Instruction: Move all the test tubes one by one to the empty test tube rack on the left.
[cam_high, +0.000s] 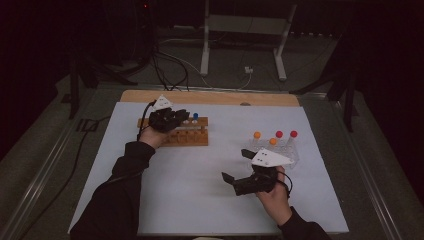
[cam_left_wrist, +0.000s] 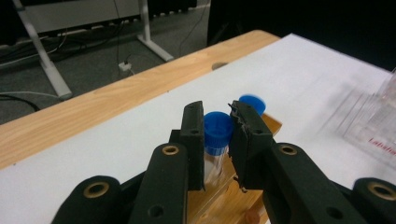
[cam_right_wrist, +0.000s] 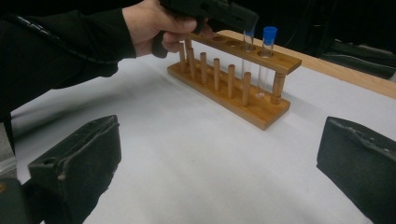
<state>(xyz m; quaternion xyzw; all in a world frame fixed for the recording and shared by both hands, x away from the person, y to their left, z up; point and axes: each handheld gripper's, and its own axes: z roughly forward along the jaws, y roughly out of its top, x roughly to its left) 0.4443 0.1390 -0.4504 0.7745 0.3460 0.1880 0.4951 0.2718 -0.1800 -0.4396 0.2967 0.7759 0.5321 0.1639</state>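
Between the left gripper's (cam_left_wrist: 218, 140) black jaws sits a blue-capped tube (cam_left_wrist: 217, 133), pinched just under its cap, with its glass body running down into a hole of the wooden rack (cam_right_wrist: 233, 79) on the white mat (cam_high: 190, 180). One more blue-capped tube (cam_right_wrist: 267, 58) already stands in the next hole toward the rack's end, so by my reading two are as good as placed and this one only needs letting go. Over on the right side of the mat, four tubes with orange and red caps (cam_high: 274, 139) wait in a clear stand (cam_high: 292, 152), and the rack's other holes look empty, so most of the work seems to lie ahead. The left hand (cam_right_wrist: 156, 23) hangs over the rack's top bar, gripper angled downward, sleeve trailing back toward the near edge. The right gripper (cam_high: 239, 167) rests low near the clear stand, jaws spread wide with nothing between them, pointed across the mat at the rack.
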